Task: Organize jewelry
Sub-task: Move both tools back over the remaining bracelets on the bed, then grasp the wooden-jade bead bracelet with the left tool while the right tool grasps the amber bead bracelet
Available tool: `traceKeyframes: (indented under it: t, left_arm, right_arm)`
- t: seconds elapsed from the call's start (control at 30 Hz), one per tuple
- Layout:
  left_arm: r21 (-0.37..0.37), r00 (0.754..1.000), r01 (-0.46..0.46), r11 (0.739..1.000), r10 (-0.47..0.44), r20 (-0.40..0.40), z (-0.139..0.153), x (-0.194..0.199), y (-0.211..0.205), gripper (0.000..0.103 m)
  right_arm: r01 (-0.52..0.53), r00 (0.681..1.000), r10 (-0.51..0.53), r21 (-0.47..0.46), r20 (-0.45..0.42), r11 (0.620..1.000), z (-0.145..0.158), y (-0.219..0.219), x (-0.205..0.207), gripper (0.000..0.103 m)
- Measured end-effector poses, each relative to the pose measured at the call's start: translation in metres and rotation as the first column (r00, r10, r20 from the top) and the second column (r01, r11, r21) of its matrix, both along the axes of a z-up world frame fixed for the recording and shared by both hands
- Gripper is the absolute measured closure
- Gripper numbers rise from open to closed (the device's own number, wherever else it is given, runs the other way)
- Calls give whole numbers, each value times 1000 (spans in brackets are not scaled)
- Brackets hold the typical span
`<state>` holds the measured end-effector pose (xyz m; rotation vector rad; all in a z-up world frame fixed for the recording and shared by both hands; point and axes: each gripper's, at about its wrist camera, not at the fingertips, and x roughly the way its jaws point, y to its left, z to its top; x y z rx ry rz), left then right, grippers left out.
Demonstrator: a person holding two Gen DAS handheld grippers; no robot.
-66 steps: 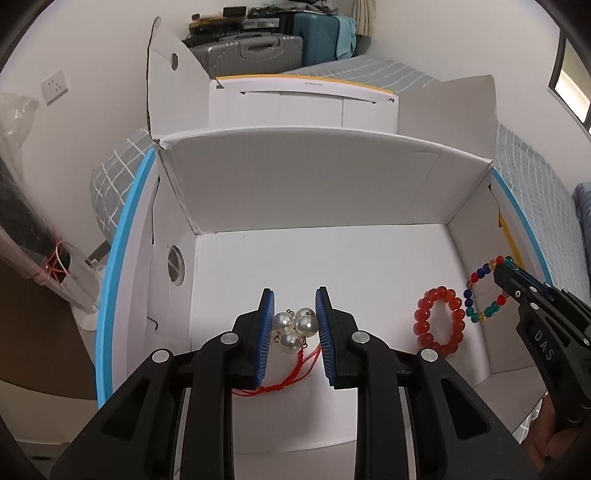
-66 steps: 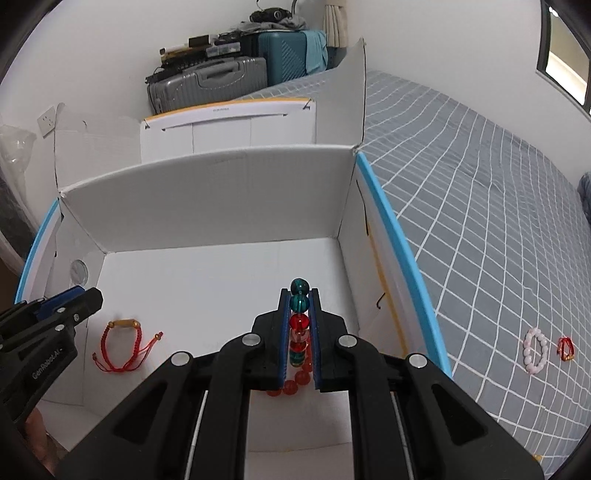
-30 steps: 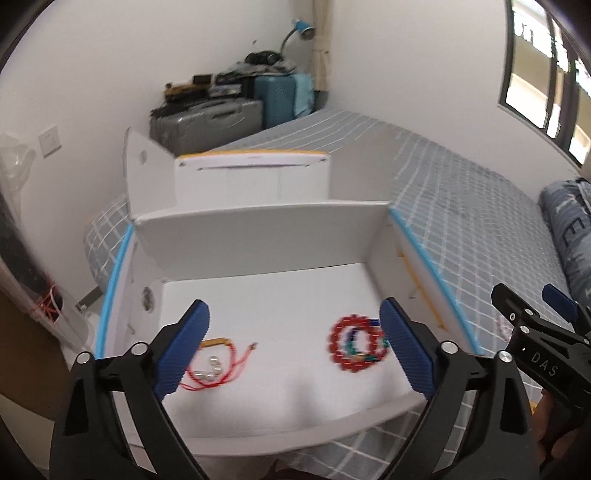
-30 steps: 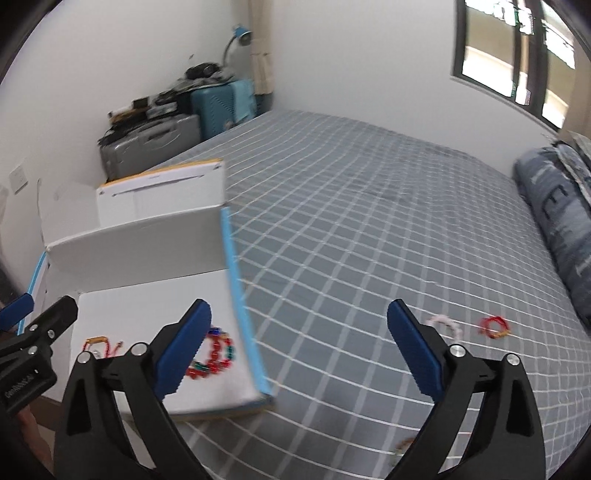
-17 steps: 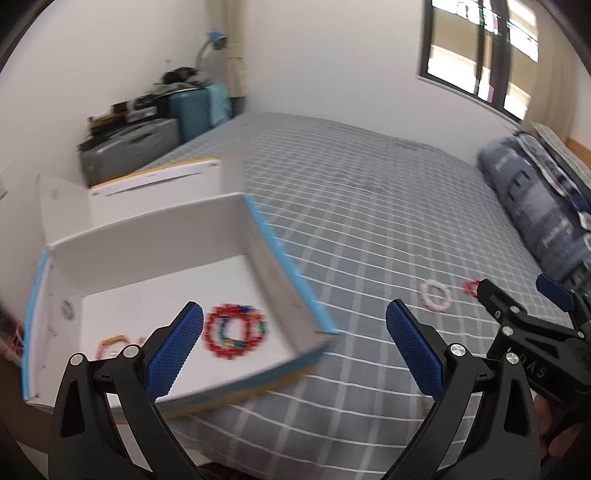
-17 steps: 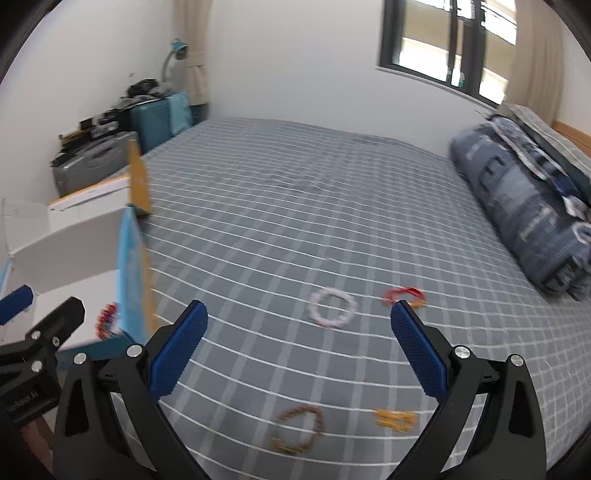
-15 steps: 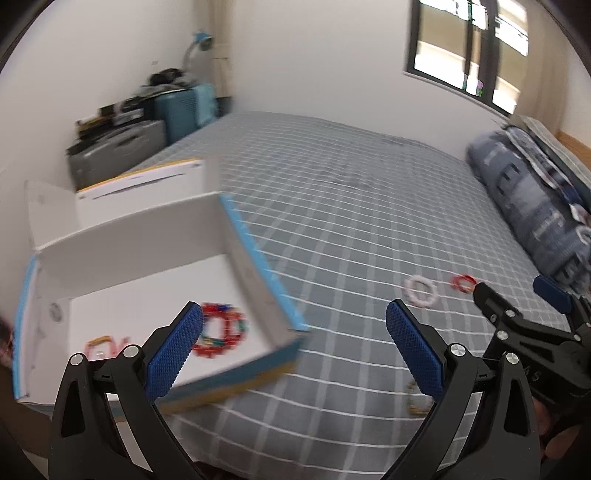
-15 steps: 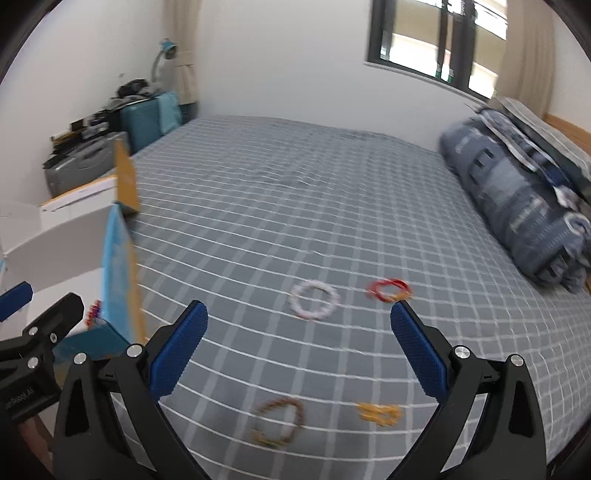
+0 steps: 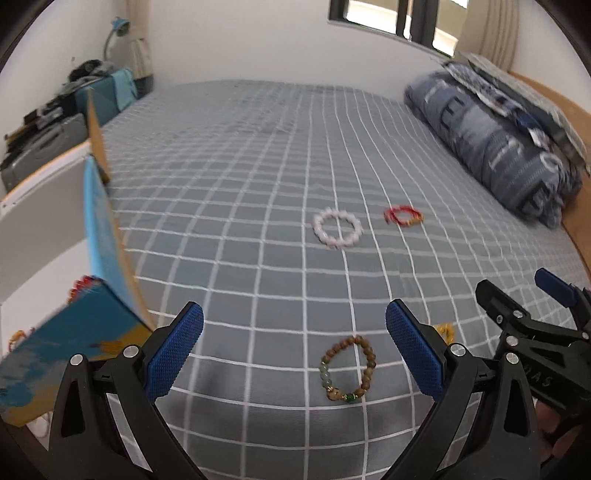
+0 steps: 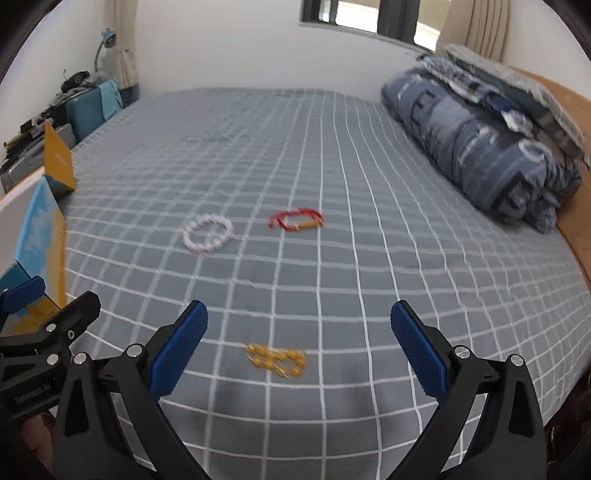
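Both the left gripper (image 9: 294, 334) and the right gripper (image 10: 299, 332) are wide open and empty above the bed (image 9: 258, 155), where the wooden bead bracelet (image 9: 347, 369) lies just ahead, light and floppy, best pinched across its beads.

This is a bedroom in a home: a wide bed (image 10: 332, 155) under a grey checked sheet fills the view, a folded blue quilt (image 10: 480, 147) sits at its wooden headboard end, suitcases (image 9: 48, 136) stack in the corner, and curtains (image 10: 476, 27) frame the window (image 10: 365, 18).
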<state>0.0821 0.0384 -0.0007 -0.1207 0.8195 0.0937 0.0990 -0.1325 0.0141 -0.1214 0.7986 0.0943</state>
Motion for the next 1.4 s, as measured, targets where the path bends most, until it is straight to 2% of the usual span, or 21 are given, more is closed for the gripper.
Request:
traceKeyframes:
  t: [0.13,0.3,0.43,0.8,0.93,1.07,1.17,1.4]
  left_arm:
    - [-10,998,30,999,-31,-56,-30,8,-7,6]
    - [-8,994,54,999,-54,-90,-53,12,-10,6]
    - [-16,989,84,996,-85,-123,-73,16,-17,6]
    - [1,992,93,996,-93,-88,-87,16,-23,5]
    - [11,993,90,996,-89,-83,-88,15,-24,7]
    - [56,991,92,994,-86,-101,-90,14,-26,14]
    - [58,990,101,993,-95,-106,-89,13,-27,20]
    - [67,989,114,991,-106,-107,-86,9,-27,45]
  right_arm:
    - [-10,999,10,6,-52,1000,-26,-4,5,8]
    - [-15,993,19,36,-120,999,-56,-6,15,8]
    - [-16,990,20,30,-141,999,-71,-3,20,8]
    - [-10,982,16,32,-187,999,-97,-3,30,8]
    - [-12,982,17,27,-189,1000,-100,-2,29,12]
    - [-17,982,23,31,-187,999,-101,0,27,19]
    - [-16,982,23,41,-185,999,-101,1,24,27]
    - [-34,983,40,37,-182,999,-98,4,20,53]
